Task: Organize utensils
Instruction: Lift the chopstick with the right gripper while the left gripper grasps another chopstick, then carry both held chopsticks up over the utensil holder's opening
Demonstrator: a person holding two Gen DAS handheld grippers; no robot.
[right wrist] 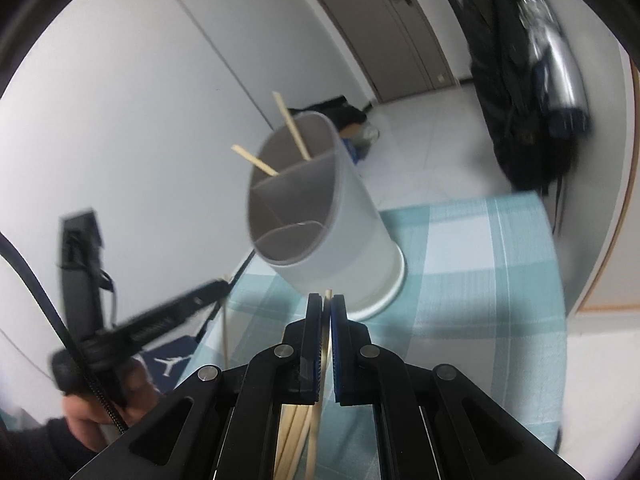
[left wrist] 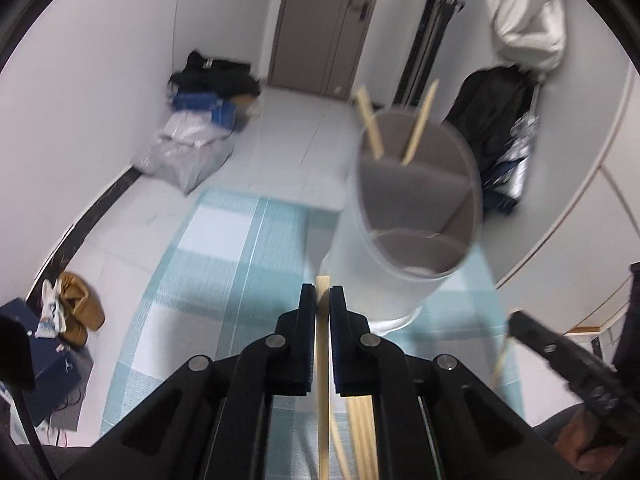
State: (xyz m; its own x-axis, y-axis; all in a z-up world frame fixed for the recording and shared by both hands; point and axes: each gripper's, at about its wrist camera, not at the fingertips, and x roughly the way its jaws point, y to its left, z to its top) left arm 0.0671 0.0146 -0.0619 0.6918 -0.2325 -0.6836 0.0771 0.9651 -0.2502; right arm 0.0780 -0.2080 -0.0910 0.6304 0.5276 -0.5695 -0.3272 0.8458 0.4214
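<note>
While both of my tongs point down at the desk covered in a blue-and-white checked cloth point(left wrist: 224, 248), each is pinching something. My left tongs point(left wrist: 322, 300) are pressed together on a pale flat wooden stick point(left wrist: 322, 360) running upright between the pads. My right tongs point(right wrist: 326, 308) clamp a thin wooden chopstick point(right wrist: 328, 296), its tip poking just past the pads. Just beyond stands the tall white cylindrical utensil holder with grey dividers point(right wrist: 340, 220), two wooden chopsticks point(left wrist: 418, 128) leaning in its far compartment. More loose sticks point(right wrist: 294, 432) lie below my right tongs.
</note>
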